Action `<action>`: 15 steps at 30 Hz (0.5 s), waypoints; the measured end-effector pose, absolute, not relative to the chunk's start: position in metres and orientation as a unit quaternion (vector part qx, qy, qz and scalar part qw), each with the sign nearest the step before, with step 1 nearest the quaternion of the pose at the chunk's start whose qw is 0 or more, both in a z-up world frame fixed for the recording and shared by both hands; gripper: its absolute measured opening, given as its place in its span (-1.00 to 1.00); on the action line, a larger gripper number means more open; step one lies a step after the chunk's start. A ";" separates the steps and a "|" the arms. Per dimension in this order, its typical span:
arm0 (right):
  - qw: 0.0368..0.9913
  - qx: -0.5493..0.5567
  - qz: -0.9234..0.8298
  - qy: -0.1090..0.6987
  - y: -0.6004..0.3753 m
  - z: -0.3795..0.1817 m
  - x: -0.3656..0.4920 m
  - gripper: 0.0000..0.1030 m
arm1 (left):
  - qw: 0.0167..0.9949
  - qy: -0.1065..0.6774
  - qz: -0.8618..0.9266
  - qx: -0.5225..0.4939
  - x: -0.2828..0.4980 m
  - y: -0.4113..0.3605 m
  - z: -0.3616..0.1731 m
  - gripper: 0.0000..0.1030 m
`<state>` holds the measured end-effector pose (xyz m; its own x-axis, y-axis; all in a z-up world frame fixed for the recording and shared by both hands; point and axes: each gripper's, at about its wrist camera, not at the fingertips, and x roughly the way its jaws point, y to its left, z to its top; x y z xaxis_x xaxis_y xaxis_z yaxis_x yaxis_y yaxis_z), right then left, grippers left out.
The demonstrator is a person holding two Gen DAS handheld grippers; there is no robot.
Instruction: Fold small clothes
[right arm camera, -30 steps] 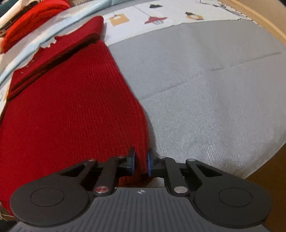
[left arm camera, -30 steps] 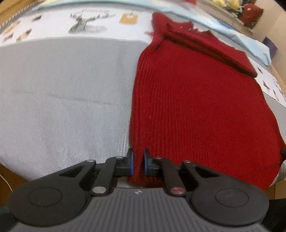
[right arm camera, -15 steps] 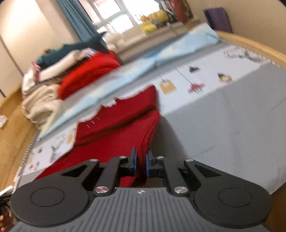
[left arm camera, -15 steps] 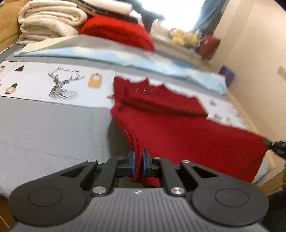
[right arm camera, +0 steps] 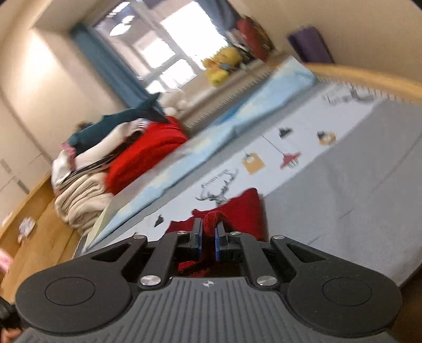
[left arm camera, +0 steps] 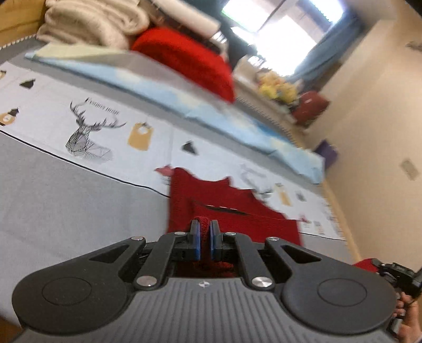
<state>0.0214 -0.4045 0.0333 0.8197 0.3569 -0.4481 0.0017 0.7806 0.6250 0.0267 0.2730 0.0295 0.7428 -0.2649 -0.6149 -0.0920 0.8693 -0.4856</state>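
A dark red knitted sweater [left arm camera: 232, 211] lies on the grey bed cover, its near hem lifted off the bed. My left gripper [left arm camera: 204, 228] is shut on one hem corner, with a fold of red knit bunched between the blue pads. My right gripper [right arm camera: 208, 228] is shut on the other hem corner of the sweater [right arm camera: 245, 211], knit sticking up between its pads. In the left wrist view the right gripper [left arm camera: 395, 271] shows at the lower right with red cloth in it and a hand below. The sweater's collar end still rests on the bed beyond both grippers.
A light blue folded sheet [left arm camera: 184, 97] crosses the bed behind the sweater. A bright red knit pile [left arm camera: 190, 58] and beige blankets [left arm camera: 87, 23] are stacked at the far end. The printed white cover [left arm camera: 87, 126] has a deer drawing. A wooden bed rail [right arm camera: 364, 74] runs along the far right.
Both grippers have risen with the sweater's hem, pulling it up off the bed and toward the collar. The views tilted up from the bed surface to the room.
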 end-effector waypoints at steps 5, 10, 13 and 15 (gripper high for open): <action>0.897 0.294 0.055 0.326 -0.391 -0.007 0.114 -0.85 | 0.896 0.386 -0.021 -0.220 0.113 0.278 -0.014 -0.88; 0.893 0.283 0.032 0.349 -0.374 -0.045 0.158 -0.85 | 0.883 0.417 0.004 -0.214 0.154 0.279 -0.064 -0.88; 0.892 0.274 0.018 0.360 -0.368 -0.056 0.175 -0.85 | 0.893 0.399 -0.002 -0.209 0.170 0.284 -0.069 -0.87; 0.895 0.272 0.021 0.352 -0.367 -0.058 0.187 -0.85 | 0.894 0.395 0.012 -0.210 0.176 0.288 -0.073 -0.87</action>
